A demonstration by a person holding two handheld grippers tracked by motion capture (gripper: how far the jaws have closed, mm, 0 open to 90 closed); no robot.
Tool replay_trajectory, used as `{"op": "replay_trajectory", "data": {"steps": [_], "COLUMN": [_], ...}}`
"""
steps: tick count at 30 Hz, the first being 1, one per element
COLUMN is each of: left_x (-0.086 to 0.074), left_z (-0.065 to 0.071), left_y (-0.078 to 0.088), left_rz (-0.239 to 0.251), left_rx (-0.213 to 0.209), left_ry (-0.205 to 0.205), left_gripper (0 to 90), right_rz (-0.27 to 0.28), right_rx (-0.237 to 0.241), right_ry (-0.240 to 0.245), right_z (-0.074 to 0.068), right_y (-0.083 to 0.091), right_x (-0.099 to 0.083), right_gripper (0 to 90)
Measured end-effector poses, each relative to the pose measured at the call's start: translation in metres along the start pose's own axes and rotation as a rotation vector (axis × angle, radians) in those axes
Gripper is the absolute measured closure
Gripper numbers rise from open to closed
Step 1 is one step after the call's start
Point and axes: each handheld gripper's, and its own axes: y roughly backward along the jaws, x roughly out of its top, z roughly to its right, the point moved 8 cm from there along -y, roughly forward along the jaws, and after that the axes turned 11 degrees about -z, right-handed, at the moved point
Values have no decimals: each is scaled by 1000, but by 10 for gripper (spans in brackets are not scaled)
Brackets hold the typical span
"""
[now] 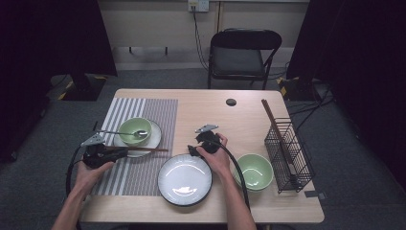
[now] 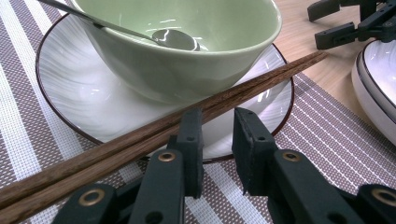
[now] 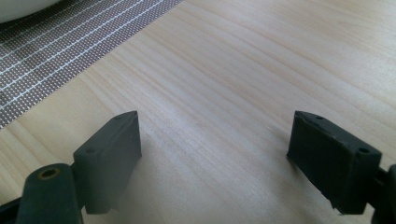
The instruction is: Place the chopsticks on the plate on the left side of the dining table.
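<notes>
A pair of brown chopsticks [image 1: 143, 150] [image 2: 261, 79] lies across the near rim of a small white plate [image 1: 155, 139] [image 2: 70, 84]. On that plate stands a green bowl [image 1: 135, 130] [image 2: 187, 60] with a metal spoon [image 1: 129, 132] [image 2: 175, 39] in it. My left gripper [image 1: 123, 152] [image 2: 217, 116] is at the chopsticks' left end, jaws a little apart. The sticks pass just beyond the tips, and only plate and mat show in the gap. My right gripper [image 1: 195, 143] [image 3: 215, 135] stands wide open over bare wood, beside a large white plate [image 1: 185, 179] [image 2: 378, 84].
A striped placemat [image 1: 143, 110] [image 3: 70, 42] covers the table's left part. A second green bowl [image 1: 253, 171] sits at the front right, next to a black wire rack [image 1: 292, 158] holding more chopsticks [image 1: 270, 117]. A folding chair [image 1: 244, 50] stands behind the table.
</notes>
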Motion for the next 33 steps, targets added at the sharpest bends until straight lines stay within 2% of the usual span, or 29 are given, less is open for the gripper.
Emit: {"op": "replay_trajectory", "data": {"steps": [9, 17, 20, 21, 23, 25, 26, 28, 33], "left_x": [1, 2, 5, 7, 8, 10, 10, 8, 1], "left_z": [1, 3, 4, 3, -1, -6, -7, -11, -28], "left_y": [0, 1, 9, 11, 17, 26, 30, 36, 47], "left_rz": [3, 7, 27, 40, 50, 86, 99, 103, 111], "left_rx": [1, -8, -19, -21, -20, -23, -18, -13, 40], "left_ry": [7, -10, -7, 6, 14, 35, 30, 43, 78], "left_gripper": [712, 690, 681, 678, 671, 665, 663, 653, 588], "right_rz": [0, 0, 0, 0, 0, 0, 0, 0, 0], "right_rx": [0, 0, 0, 0, 0, 0, -1, -1, -1], "right_ry": [0, 0, 0, 0, -1, -1, -1, -1, -1], "right_z": [0, 0, 0, 0, 0, 0, 0, 0, 0], "right_y": [0, 0, 0, 0, 0, 0, 0, 0, 0], "right_x": [0, 0, 0, 0, 0, 0, 0, 0, 0], "right_gripper": [163, 162, 163, 163, 163, 163, 163, 163, 163]}}
